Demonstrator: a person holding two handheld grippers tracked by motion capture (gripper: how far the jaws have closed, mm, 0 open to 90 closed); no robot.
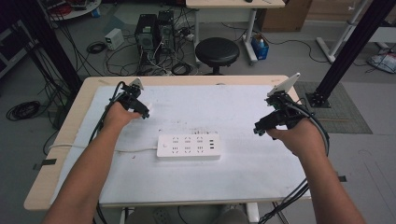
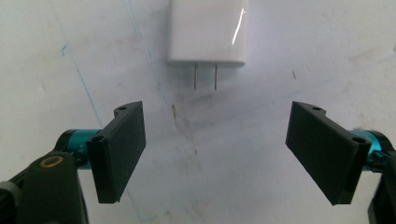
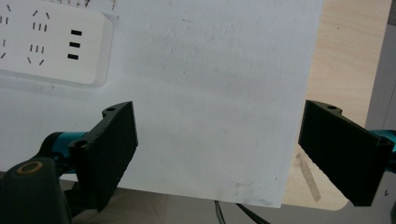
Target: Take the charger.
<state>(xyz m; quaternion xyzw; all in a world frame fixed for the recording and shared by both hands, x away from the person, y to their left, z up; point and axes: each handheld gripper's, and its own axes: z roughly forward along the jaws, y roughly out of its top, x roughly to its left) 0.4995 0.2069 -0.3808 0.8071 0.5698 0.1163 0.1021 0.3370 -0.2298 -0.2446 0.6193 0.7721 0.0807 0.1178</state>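
The left gripper (image 2: 215,149) hovers with jaws apart just short of the white plug adapter (image 2: 207,31) lying prongs toward it on the worktop (image 1: 243,172). The right gripper (image 3: 217,154), equally spread, hangs right of the power strip (image 1: 188,146).

A sheet (image 1: 233,177) covers most of the table (image 1: 56,172), leaving bare strips of tabletop along the left and right edges. A power strip (image 1: 188,146) lies on the sheet near its middle, its cord (image 1: 93,148) running off to the left edge of the table. The left gripper (image 1: 144,112) hangs over the sheet's far left part, behind and to the left of the power strip; in the left gripper view a plug adapter (image 2: 207,31) lies on the sheet just ahead of its spread jaws, prongs pointing back toward them. The right gripper (image 1: 259,131) hangs over the sheet's right side, to the right of the power strip and well apart from it. Beyond the table's far edge a stool (image 1: 217,51) stands on the floor.
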